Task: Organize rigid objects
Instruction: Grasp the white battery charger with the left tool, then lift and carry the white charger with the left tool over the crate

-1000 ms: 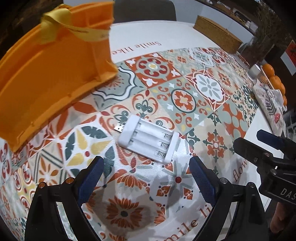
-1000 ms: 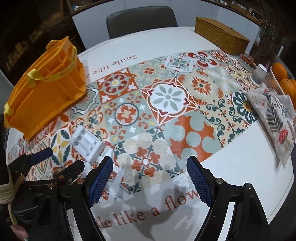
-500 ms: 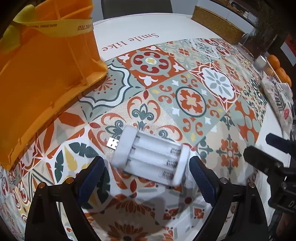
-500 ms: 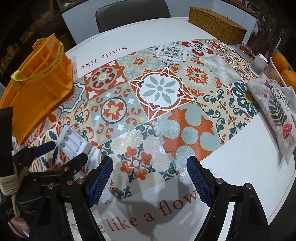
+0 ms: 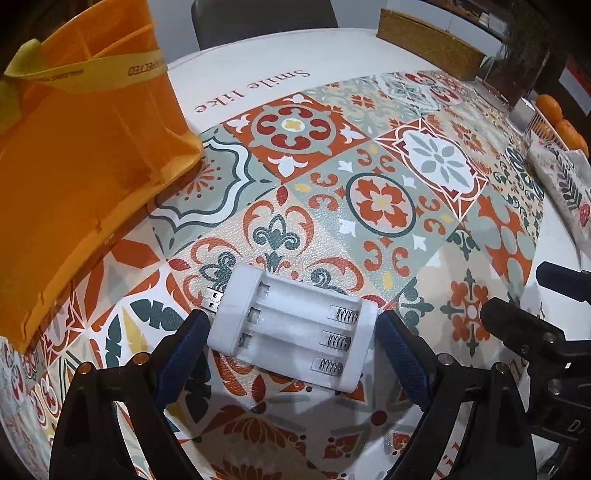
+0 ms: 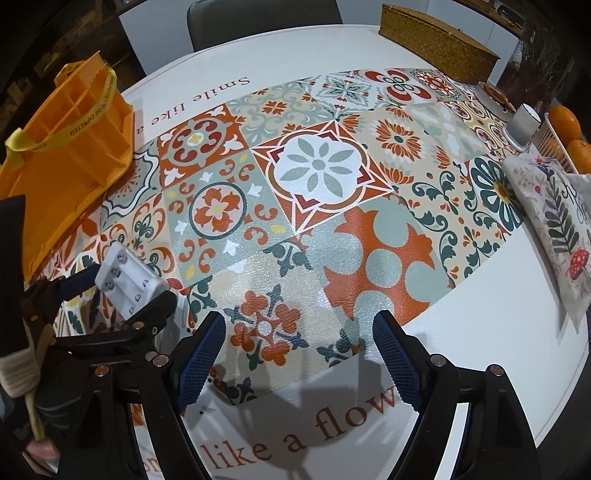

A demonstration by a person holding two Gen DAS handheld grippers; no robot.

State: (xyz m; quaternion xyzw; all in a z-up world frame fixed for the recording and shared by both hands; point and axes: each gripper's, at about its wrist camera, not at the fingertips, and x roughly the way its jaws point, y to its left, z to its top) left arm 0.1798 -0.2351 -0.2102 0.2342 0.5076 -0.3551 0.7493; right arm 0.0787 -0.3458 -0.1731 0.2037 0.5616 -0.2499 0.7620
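A white battery charger (image 5: 291,328) with three empty slots and a USB plug lies flat on the patterned tablecloth. My left gripper (image 5: 291,354) is open, its blue fingertips on either side of the charger, close to its ends. The charger (image 6: 129,282) and the left gripper (image 6: 122,291) also show at the left of the right wrist view. An orange divided organizer bag (image 5: 81,155) with a yellow strap stands to the far left; it also shows in the right wrist view (image 6: 70,147). My right gripper (image 6: 299,350) is open and empty over the cloth; it shows at the right of the left wrist view (image 5: 532,295).
A wicker box (image 6: 436,40) sits at the table's far side, a dark chair (image 6: 262,18) behind it. A small white cup (image 6: 524,122), oranges (image 6: 565,118) and a printed cushion (image 6: 554,221) lie along the right edge.
My left gripper has moved forward and down onto the charger, which now lies between its fingertips. The right gripper has shifted only slightly.
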